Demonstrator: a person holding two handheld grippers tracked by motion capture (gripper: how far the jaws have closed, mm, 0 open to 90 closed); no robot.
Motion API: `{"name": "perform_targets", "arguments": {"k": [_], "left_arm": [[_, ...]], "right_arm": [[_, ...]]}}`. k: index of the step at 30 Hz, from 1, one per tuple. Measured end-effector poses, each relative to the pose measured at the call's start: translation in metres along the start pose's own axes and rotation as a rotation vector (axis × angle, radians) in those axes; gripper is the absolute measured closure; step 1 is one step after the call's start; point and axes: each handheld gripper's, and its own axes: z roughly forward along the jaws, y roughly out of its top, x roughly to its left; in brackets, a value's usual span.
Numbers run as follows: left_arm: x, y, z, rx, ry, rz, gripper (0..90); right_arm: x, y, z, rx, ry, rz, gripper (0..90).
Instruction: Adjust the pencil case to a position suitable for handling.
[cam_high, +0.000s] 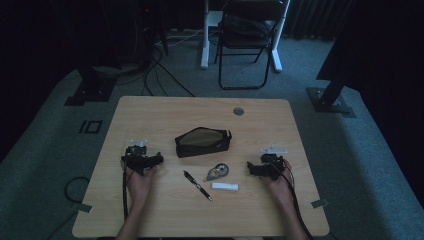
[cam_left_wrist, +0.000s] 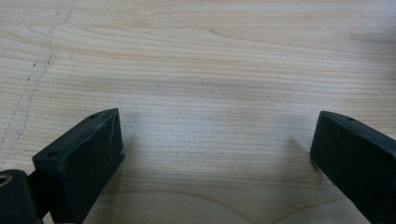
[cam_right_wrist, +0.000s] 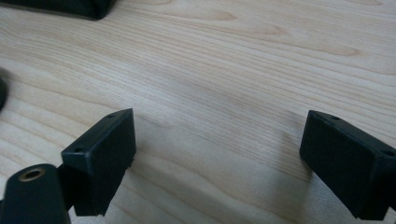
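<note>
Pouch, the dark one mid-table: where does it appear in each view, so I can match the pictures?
High view: the pouch lies at the table's middle, beyond the pen.
Right gripper view: a dark edge at the top left corner, probably the pouch.
Left gripper view: bare wood between the open fingers.
Shared landmark: the light wooden tabletop.

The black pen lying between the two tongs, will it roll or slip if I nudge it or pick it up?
The pen looks slim and round, lying flat on the smooth wooden table, so a sideways nudge would probably roll it. It seems stiff and light, easy to lift. Its narrow barrel could slip or pivot unless gripped near the middle.
</note>
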Motion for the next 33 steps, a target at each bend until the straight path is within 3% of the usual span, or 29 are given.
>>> {"name": "perform_targets", "arguments": {"k": [4, 9, 10, 13, 16, 19, 26, 33], "left_arm": [[0.0, 0.0, 0.0, -0.004, -0.004, 0.003, 3.7], [-0.001, 0.0, -0.001, -0.016, -0.002, -0.001, 11.4], [-0.002, 0.0, -0.004, -0.018, -0.014, 0.015, 19.1], [-0.002, 0.001, -0.007, -0.004, -0.027, 0.026, 24.2], [-0.001, 0.004, -0.01, 0.022, -0.031, 0.024, 36.9], [0.003, 0.005, -0.015, 0.032, -0.094, 0.015, 46.7], [-0.001, 0.013, -0.034, -0.048, -0.169, 0.048, 53.6], [-0.015, 0.033, -0.05, -0.128, -0.212, 0.137, 52.9]], "right_arm": [[0.0, 0.0, 0.0, 0.001, 0.0, 0.001, 10.6], [0.001, -0.001, -0.001, 0.001, 0.0, 0.001, 10.5], [0.001, -0.001, -0.001, 0.001, 0.0, 0.001, 10.6], [0.001, -0.001, -0.001, 0.0, 0.0, 0.001, 10.6], [0.001, -0.001, -0.001, 0.0, -0.002, 0.003, 10.9], [0.001, -0.001, -0.001, -0.001, -0.004, 0.005, 10.9], [0.001, -0.001, -0.001, -0.001, -0.003, 0.006, 11.0], [0.002, -0.002, -0.002, 0.0, -0.004, 0.006, 11.0]]}}
